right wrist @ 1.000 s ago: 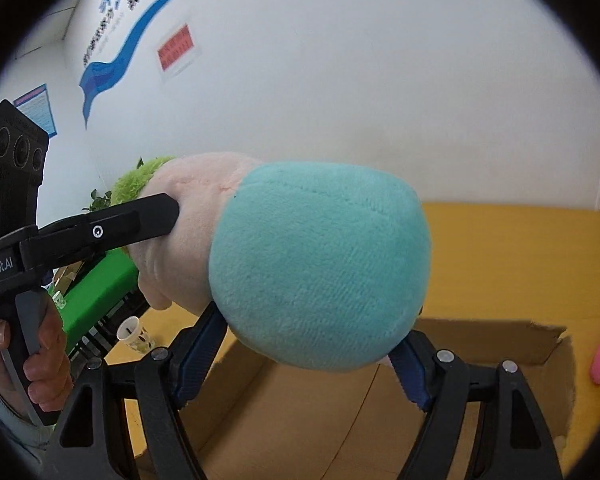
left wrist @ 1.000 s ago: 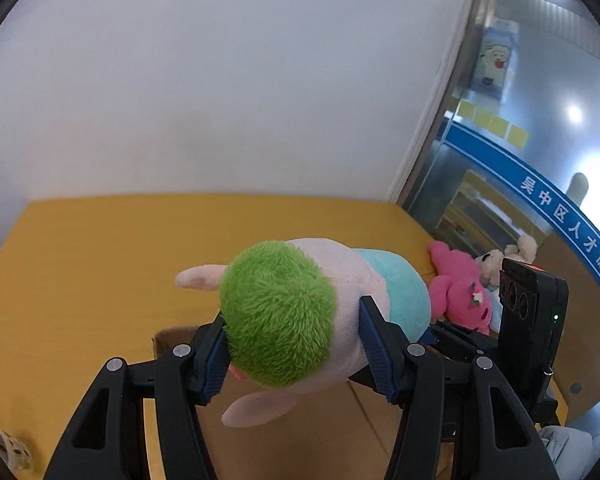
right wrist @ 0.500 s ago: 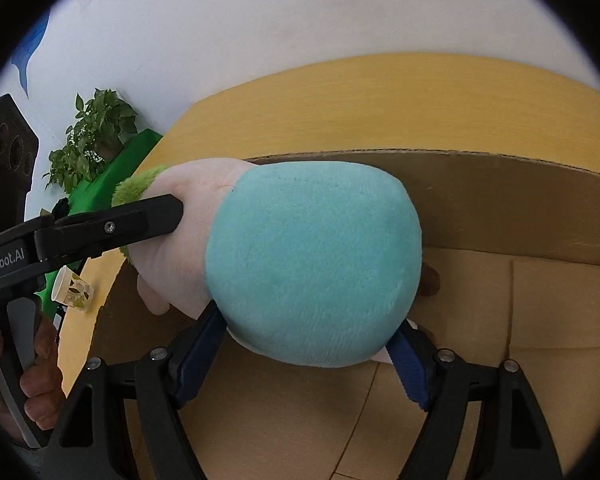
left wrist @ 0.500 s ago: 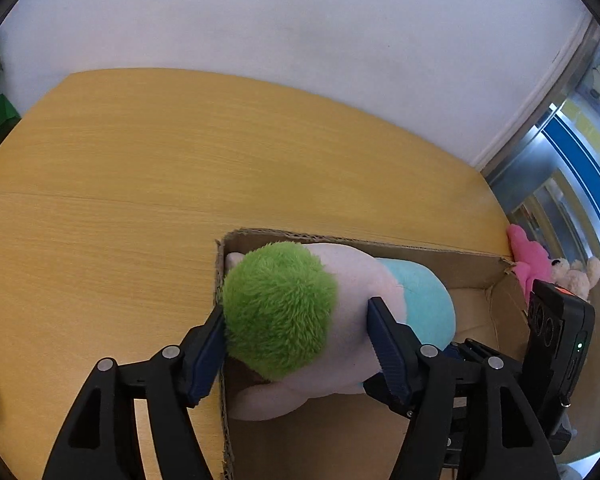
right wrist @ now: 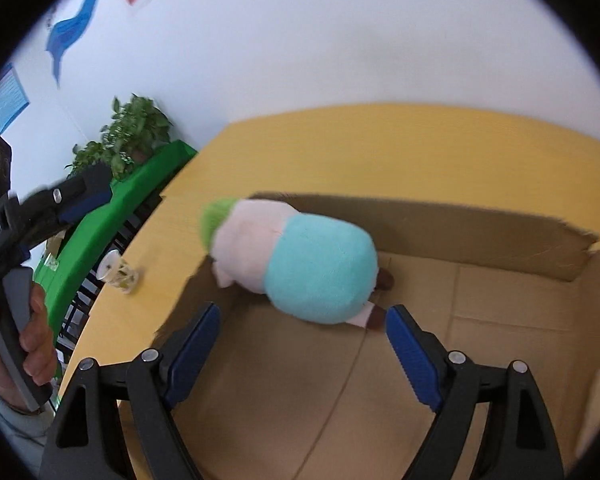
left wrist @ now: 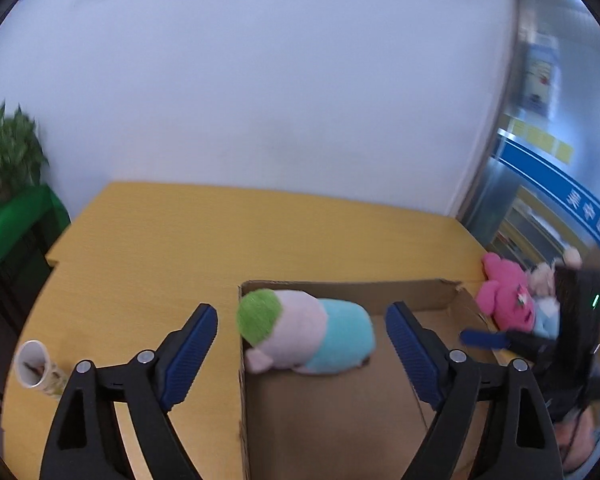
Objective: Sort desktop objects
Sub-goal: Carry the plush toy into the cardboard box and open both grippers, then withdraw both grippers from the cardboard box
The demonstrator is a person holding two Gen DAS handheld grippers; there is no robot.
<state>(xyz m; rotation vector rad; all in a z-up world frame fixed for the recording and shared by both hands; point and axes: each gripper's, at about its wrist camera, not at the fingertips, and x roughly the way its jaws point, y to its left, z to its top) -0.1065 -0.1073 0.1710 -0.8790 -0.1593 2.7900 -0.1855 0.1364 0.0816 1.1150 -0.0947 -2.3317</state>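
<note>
A plush doll with green hair, a pale pink head and a teal body lies in the far left corner of an open cardboard box. My left gripper hangs back from it, its jaws opening, with nothing pressed between the blue pads. In the right wrist view the same plush doll rests on the cardboard box floor. My right gripper is also drawn back, jaws opening, pads clear of the toy. A hand holds the left gripper's handle at the left edge.
The box stands on a yellow wooden table. A paper cup lies on its side at the table's left. A pink plush and other soft toys lie right of the box. A green cloth stand with a plant stands beyond the table.
Both grippers have let go of the plush doll and pulled back from it. The doll now lies in the box corner, and both sets of jaws stand wider.
</note>
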